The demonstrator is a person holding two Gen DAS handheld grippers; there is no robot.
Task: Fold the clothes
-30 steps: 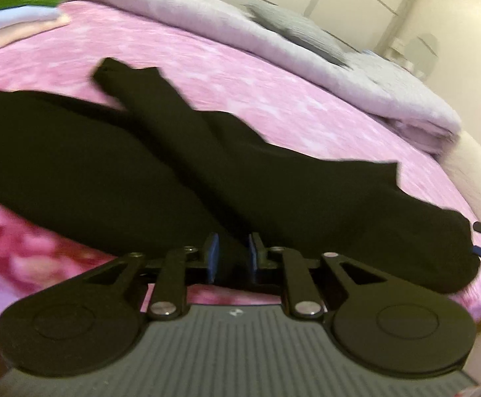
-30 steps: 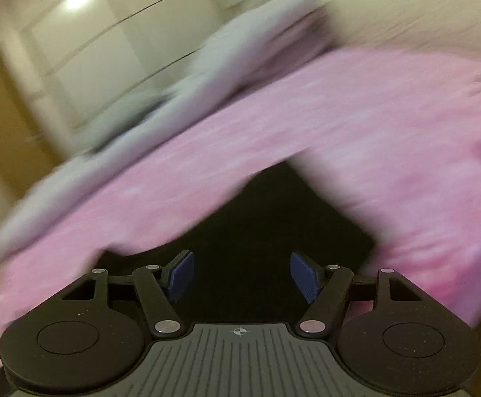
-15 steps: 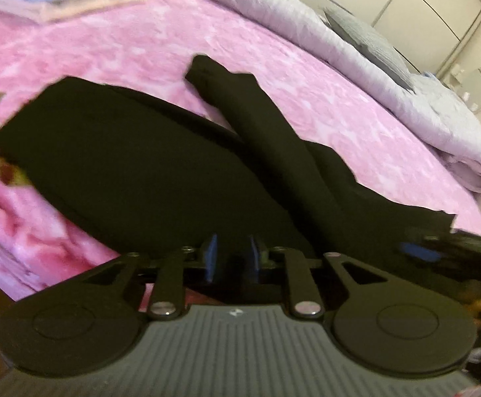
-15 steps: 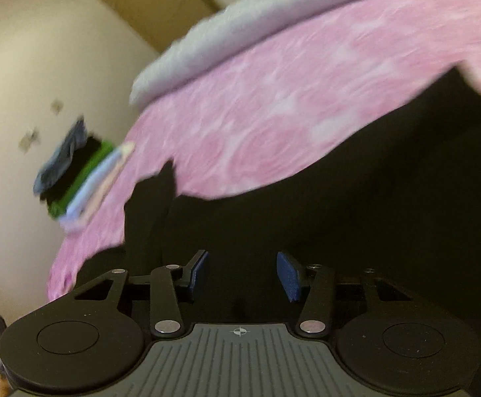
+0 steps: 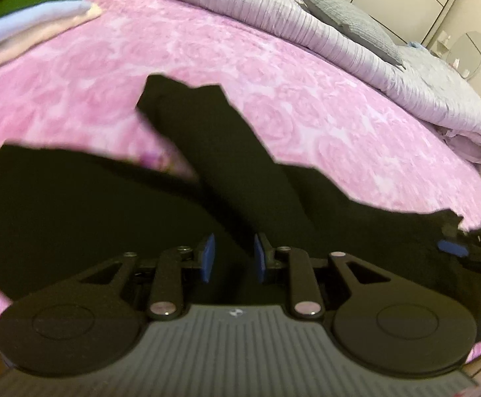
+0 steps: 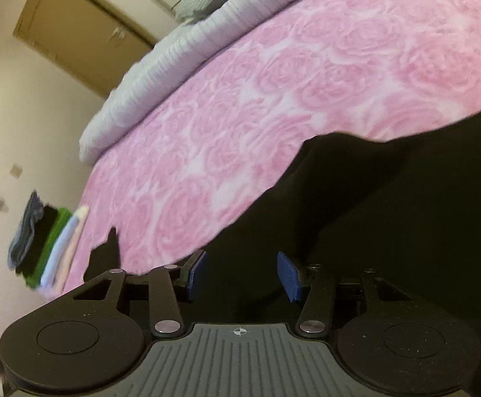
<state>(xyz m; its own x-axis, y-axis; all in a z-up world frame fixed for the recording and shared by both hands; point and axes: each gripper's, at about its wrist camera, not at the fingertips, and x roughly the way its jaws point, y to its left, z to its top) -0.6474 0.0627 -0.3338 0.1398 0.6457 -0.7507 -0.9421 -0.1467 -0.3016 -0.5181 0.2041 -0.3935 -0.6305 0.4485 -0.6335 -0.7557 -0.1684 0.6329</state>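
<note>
A black garment (image 5: 207, 178) lies spread on the pink rose-patterned bed (image 5: 306, 99), one sleeve folded across its body toward the far side. My left gripper (image 5: 232, 258) sits low over the garment's near edge with its blue pads a small gap apart and black cloth between them; I cannot tell whether they pinch it. My right gripper (image 6: 242, 276) is open over the same garment (image 6: 389, 215), its view tilted. It also shows at the right edge of the left wrist view (image 5: 452, 248).
A stack of folded clothes (image 5: 32, 23) sits at the bed's far left corner, also in the right wrist view (image 6: 48, 241). A rolled lilac duvet (image 5: 339, 43) and a grey pillow (image 5: 349, 26) lie along the far side. Wardrobe doors stand behind.
My left gripper's pads have parted slightly and its view has shifted forward over the garment. My right gripper swung from the garment's right end round to face left across the bed and narrowed somewhat.
</note>
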